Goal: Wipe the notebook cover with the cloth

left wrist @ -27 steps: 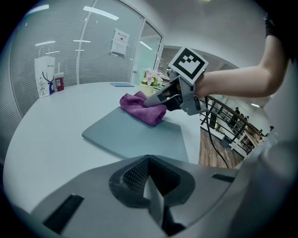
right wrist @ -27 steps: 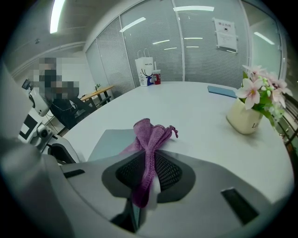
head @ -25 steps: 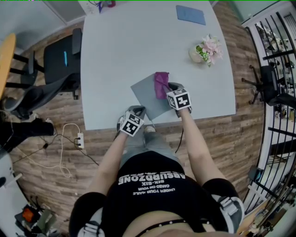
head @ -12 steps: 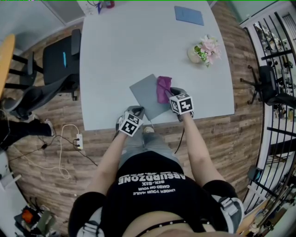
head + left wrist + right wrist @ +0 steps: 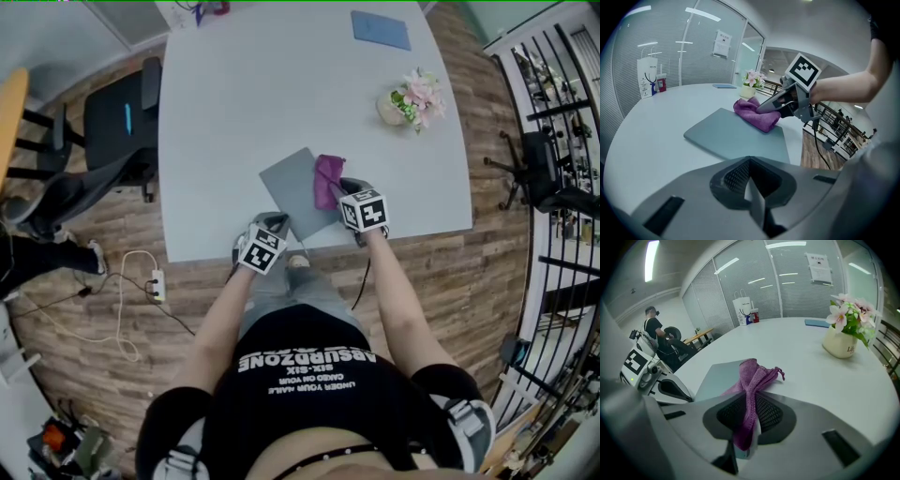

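At lower centre, left gripper (image 5: 277,224), jaws together, empty, by the table (image 5: 234,112) edge. Just above, right gripper (image 5: 344,187) pinching purple cloth (image 5: 325,180), resting on right side of grey notebook (image 5: 292,194) at frame centre. Farther, upper right, flower pot (image 5: 409,101).

Purple cloth (image 5: 753,373) pinched in right claw (image 5: 751,409) — far end on grey notebook (image 5: 717,377); flower pot (image 5: 840,344) beyond.
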`<state>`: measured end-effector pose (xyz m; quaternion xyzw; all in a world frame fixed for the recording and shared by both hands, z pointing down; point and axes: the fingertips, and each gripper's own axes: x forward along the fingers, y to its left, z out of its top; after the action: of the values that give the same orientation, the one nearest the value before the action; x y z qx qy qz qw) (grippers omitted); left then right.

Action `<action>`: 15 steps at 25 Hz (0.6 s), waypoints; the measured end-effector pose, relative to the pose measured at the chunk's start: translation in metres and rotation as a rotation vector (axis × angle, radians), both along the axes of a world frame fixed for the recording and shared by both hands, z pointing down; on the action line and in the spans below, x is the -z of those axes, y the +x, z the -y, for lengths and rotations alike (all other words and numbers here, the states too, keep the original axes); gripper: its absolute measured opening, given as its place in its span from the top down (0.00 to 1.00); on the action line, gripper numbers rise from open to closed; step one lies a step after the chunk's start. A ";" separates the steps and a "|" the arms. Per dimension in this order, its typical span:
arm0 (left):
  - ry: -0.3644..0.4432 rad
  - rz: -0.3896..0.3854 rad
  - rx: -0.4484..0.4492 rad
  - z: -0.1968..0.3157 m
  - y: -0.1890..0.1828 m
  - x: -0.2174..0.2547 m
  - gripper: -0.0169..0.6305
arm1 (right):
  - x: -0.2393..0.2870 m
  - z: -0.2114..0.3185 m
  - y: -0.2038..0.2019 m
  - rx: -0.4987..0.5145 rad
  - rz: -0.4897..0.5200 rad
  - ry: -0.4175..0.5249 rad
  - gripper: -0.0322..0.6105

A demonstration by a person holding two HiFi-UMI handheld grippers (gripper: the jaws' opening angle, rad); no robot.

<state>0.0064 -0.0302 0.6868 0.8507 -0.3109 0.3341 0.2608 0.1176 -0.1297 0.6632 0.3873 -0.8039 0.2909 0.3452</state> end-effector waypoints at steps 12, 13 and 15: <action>-0.001 -0.003 0.030 0.000 -0.001 -0.001 0.95 | 0.003 -0.016 -0.050 0.099 0.071 -0.007 0.84; 0.000 -0.001 0.032 -0.001 -0.001 -0.001 0.95 | 0.003 -0.018 -0.055 0.111 0.074 -0.007 0.84; -0.001 0.002 0.035 -0.001 -0.001 -0.002 0.95 | 0.003 -0.021 -0.064 0.127 0.075 -0.004 0.84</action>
<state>0.0059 -0.0291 0.6890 0.8447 -0.3259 0.3303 0.2668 0.0537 -0.1085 0.6601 0.3238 -0.8385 0.2844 0.3333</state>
